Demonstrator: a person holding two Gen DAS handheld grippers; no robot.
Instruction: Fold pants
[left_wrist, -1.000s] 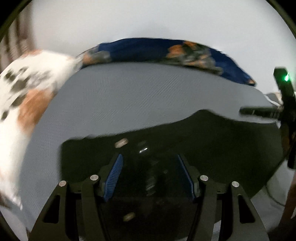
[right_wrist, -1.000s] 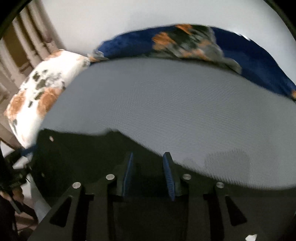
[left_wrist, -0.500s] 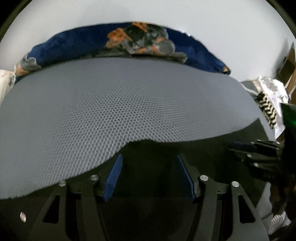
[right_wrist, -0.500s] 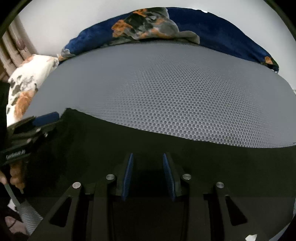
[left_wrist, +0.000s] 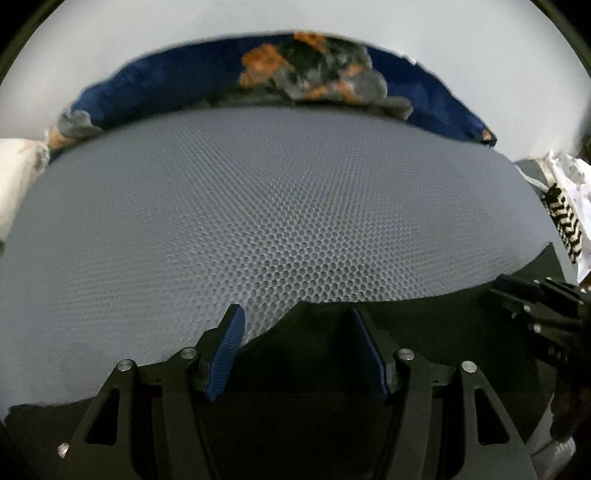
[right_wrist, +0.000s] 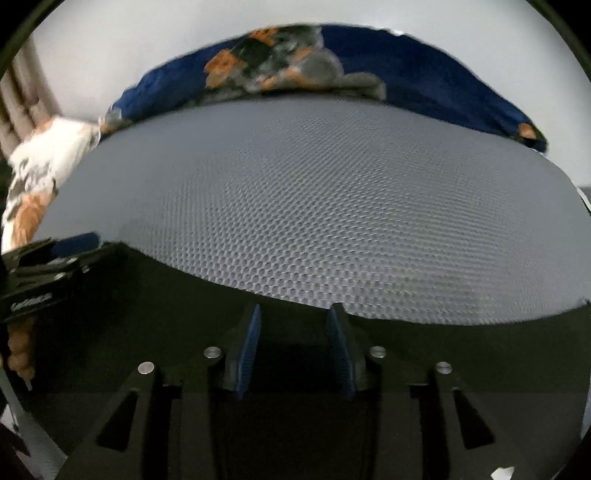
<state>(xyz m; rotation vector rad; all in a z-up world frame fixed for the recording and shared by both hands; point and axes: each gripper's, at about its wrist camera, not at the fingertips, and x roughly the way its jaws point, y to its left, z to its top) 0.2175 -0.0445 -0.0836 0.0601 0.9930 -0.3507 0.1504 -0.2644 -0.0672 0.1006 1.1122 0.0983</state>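
Black pants (left_wrist: 424, 332) lay on grey honeycomb mat (left_wrist: 258, 206). Left gripper (left_wrist: 299, 343) jaws stood open over pants' edge. Right gripper (right_wrist: 293, 343) jaws were opening, pants under them, not pinched.

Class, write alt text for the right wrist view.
Black pants lie across the near edge of a grey honeycomb mat, with the right gripper opening just above them. A blue patterned pillow lies behind; the left gripper is at left.
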